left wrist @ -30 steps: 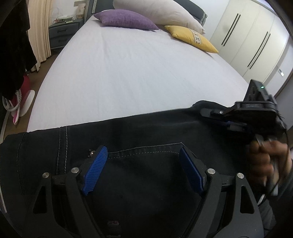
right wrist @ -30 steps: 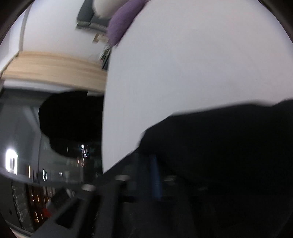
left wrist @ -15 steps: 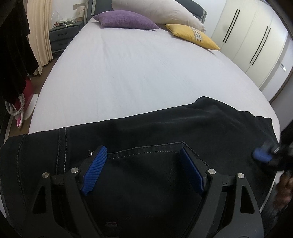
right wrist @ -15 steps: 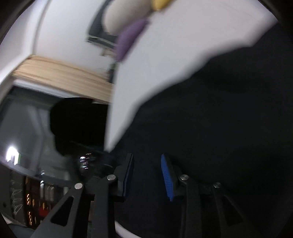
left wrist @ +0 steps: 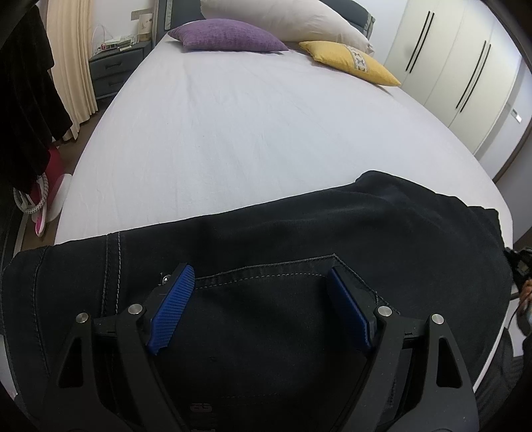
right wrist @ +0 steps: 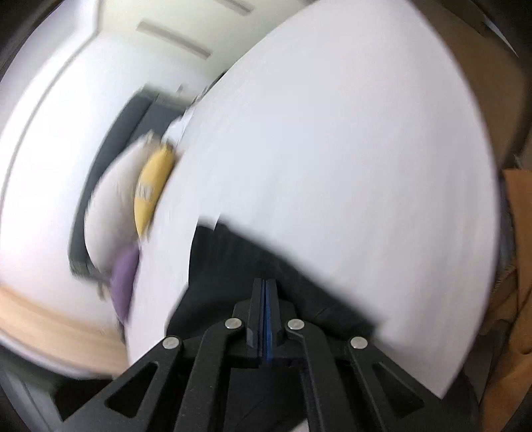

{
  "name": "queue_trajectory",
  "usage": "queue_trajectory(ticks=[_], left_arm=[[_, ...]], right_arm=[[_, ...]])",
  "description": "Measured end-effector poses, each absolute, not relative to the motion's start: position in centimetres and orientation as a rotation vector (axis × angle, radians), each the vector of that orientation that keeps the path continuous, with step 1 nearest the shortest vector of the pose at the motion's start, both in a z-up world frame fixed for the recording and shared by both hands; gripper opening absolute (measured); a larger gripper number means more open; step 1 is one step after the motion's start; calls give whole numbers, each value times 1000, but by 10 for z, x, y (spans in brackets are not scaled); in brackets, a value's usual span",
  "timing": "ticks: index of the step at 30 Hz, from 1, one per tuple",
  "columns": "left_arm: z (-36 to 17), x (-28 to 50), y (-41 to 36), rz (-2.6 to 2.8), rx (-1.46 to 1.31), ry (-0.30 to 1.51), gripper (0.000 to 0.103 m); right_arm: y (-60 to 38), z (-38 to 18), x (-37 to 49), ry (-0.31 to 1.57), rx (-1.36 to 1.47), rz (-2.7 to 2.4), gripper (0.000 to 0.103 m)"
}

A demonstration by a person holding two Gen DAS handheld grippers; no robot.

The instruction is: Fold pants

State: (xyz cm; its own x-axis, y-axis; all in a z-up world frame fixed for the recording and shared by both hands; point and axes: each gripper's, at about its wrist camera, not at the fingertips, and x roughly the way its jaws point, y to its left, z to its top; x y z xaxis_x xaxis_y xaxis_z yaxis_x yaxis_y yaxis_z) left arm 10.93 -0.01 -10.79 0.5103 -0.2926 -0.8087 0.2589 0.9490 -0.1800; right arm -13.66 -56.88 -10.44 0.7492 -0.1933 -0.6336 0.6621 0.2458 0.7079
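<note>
On bed (left wrist: pixel 266 133): pants (left wrist: pixel 266 249) flat | left gripper (left wrist: pixel 262 282) jaws wide | right gripper (right wrist: pixel 267 289) jaws closed

A bedroom in someone's home: a wide bed (left wrist: pixel 252 133) under a pale sheet, purple (left wrist: pixel 226 40), white (left wrist: pixel 282 20) and yellow pillows (left wrist: pixel 352 61) at its head, a grey nightstand (left wrist: pixel 113 71) beside cream curtains (left wrist: pixel 71 63), white wardrobe doors (left wrist: pixel 465 69) along the wall.

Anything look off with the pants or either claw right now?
Mostly fine. The black pants lie across the bed edge, but their right end is bunched and rumpled rather than flat. Left claw sits open over the pocket; right claw is closed, view blurred.
</note>
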Motion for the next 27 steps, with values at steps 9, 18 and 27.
queue_trajectory(ticks=[9,18,27], left_arm=[[-115,112,-21,-310,89,1004,94],[-114,114,-21,-305,94,1001,94],[-60,91,-65,-436,-15,906,94]], right_arm=[[-499,-60,-79,478,1100,-191,29],[-548,-134,-180,342,1320,-469,3],[-537,-106,-230,356,1307,-413,25]])
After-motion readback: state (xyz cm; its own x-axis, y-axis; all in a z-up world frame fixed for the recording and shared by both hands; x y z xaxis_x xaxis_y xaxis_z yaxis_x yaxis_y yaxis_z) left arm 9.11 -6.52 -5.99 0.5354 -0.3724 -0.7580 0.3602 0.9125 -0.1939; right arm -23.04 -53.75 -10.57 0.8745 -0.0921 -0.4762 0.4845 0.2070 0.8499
